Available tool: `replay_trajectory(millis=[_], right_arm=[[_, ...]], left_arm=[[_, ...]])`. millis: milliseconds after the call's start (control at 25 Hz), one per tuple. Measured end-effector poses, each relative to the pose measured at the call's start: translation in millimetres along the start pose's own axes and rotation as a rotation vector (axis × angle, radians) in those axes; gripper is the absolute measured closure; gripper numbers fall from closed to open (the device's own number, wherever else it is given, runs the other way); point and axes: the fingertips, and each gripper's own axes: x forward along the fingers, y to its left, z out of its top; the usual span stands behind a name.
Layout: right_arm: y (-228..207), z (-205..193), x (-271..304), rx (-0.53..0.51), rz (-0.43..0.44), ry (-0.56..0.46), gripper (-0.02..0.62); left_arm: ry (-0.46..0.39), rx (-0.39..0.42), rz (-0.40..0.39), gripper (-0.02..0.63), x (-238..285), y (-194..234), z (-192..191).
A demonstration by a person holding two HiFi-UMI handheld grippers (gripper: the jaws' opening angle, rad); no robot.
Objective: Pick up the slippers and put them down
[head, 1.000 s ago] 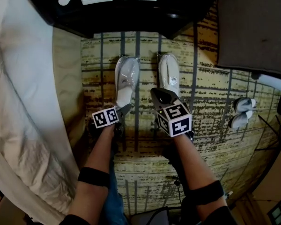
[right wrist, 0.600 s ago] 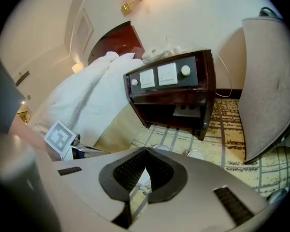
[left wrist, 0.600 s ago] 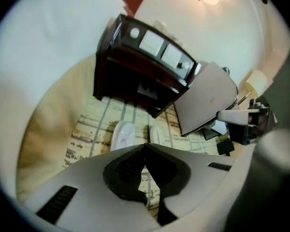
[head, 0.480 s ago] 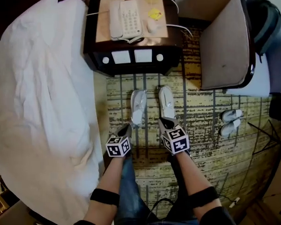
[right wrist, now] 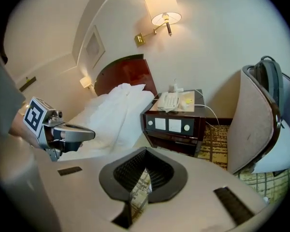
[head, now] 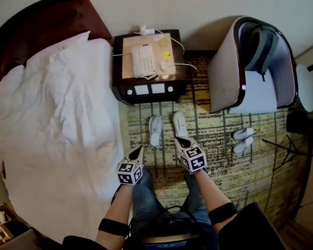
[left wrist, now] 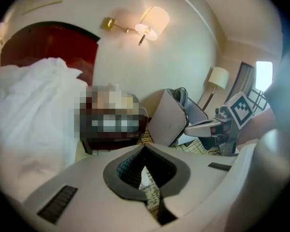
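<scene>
Two white slippers lie side by side on the patterned carpet, the left slipper and the right slipper, toes toward the dark nightstand. My left gripper hangs high above the carpet, just short of the left slipper's heel end, shut with nothing in it. My right gripper is level with it over the right slipper's heel end, also shut and empty. In the left gripper view the left gripper has its pads together, and the right gripper shows beside it. The right gripper view has the right gripper with jaws likewise closed.
A bed with a white duvet fills the left. A telephone sits on the nightstand. A grey shell armchair stands at the right, with a second pair of white slippers in front of it. A dark stand is at the far right.
Both grippers have risen well above the carpet, away from the slippers, which stay lying where they were. The head view has pulled back and now takes in the bed, nightstand and armchair.
</scene>
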Motion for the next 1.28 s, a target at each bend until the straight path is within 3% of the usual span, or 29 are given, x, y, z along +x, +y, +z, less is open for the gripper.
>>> replay_trajectory(millis=[280, 560, 840, 1280], right_arm=[[34.7, 68.8, -78.9, -0.043, 0.012, -0.1, 0.592], [48.5, 110.5, -134.9, -0.101, -0.017, -0.173, 0.594], [51.4, 118.0, -169.5, -0.116, -0.045, -0.21, 0.592], [48.7, 119.8, -183.6, -0.091, -0.063, -0.222, 0.592]], left_arm=[[-0.103, 0.079, 0.02, 0.606, -81.0, -31.4, 82.7], [-0.196, 0.147, 0.04, 0.606, -123.1, -47.1, 131.5], [-0.239, 0.224, 0.028, 0.606, -150.5, -72.9, 146.3], [-0.251, 0.23, 0.01, 0.606, -158.2, -83.6, 152.6]])
